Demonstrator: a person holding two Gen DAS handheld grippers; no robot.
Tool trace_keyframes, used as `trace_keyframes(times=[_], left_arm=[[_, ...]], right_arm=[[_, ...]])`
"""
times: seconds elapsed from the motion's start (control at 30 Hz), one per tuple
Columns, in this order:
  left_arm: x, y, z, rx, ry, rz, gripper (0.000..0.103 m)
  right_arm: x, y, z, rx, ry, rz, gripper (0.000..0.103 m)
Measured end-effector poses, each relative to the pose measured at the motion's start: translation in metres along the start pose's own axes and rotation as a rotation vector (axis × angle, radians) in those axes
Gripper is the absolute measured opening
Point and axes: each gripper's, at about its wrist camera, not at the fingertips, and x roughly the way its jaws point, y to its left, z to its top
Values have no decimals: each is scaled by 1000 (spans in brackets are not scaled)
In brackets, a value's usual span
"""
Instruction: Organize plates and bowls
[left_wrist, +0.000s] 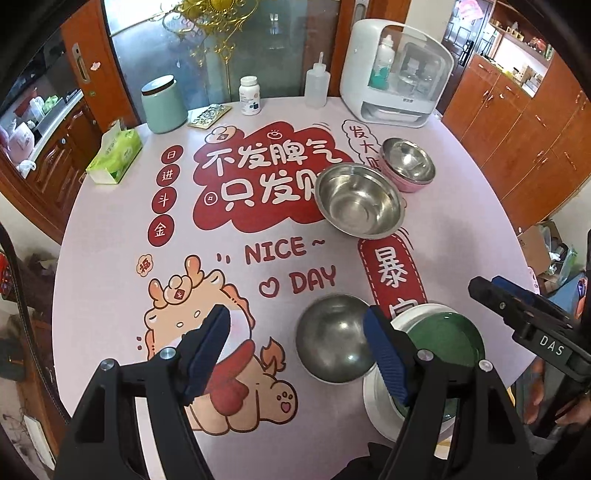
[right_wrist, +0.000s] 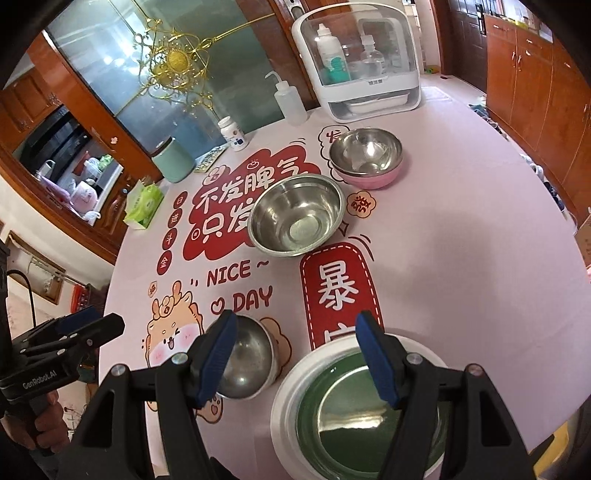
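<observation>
Large steel bowl, upright, mid-tabletop. Behind it, a steel bowl nested in a pink bowl. Near edge: small steel bowl, upright, just beside a green plate lying on a white plate.

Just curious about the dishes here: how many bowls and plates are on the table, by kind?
Plain steel bowls: 2, a large one and a small one
Steel bowl nested in a pink bowl: 2
Green plate on a white plate: 2
Total: 6
</observation>
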Motion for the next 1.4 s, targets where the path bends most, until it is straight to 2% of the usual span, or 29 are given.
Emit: trace_keyframes(times=[0.47,0.83,1.07,1.4], left_arm=[[36,2,50,-31,45,-3,73],[103,-9,79,-27,135,-13,73],[141,-12,92,-28,156,-49,73],[190,-18,101,-34,128,-146,73]], right_arm=[[41,0,42,-12,55,-38,67],[92,-28,58,43,97,-6,67],[118,-30,64,16,74,34,67],[142,-32,66,-26,-30,41,67]])
